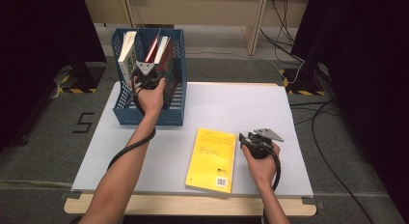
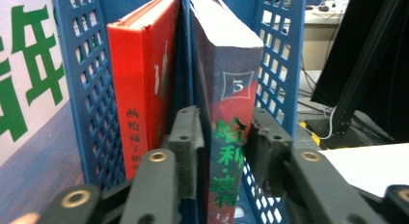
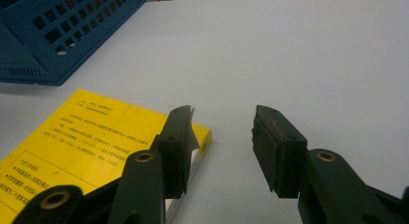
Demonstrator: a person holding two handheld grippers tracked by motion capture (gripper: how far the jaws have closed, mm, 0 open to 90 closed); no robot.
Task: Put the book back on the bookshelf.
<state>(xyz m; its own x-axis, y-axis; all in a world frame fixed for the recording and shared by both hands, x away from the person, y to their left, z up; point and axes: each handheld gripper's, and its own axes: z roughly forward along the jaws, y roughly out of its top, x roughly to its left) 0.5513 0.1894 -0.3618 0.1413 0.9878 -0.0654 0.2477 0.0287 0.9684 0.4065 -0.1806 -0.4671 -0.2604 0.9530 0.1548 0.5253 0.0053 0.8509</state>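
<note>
Books first: the one we're dealing with is a thick dark paperback (image 2: 226,113) with green characters down its spine and a boxed 5 near the top, standing upright in the right-hand slot of the blue file rack (image 1: 126,113). Its page block looks matte and a bit worn at the top corner. Our left gripper (image 2: 223,137) straddles that spine, black foam pads on either side. The left pad sits right up against the book, the right pad seems just clear of it, so we read the jaws as spread a little around it, not squeezing. Next slot over, past a thin blue divider, there's a red hardback (image 2: 144,89) with a glossy cover, also upright. Further left a white-covered book (image 2: 24,89) with big green print leans in its own slot.

The rack itself is hard plastic with a square lattice of holes in the walls, sitting at the far left corner of the pale grey tabletop (image 1: 241,108).

Nearer to us, a flat yellow book (image 1: 212,159) lies face up on the table, thin, with a barcode at its lower corner. Our right gripper (image 3: 222,147) hovers just beside its right edge, jaws spread wide with nothing between them; the left jaw overlaps the book's corner in its own view. Black cables (image 1: 126,149) trail back along our forearms.
</note>
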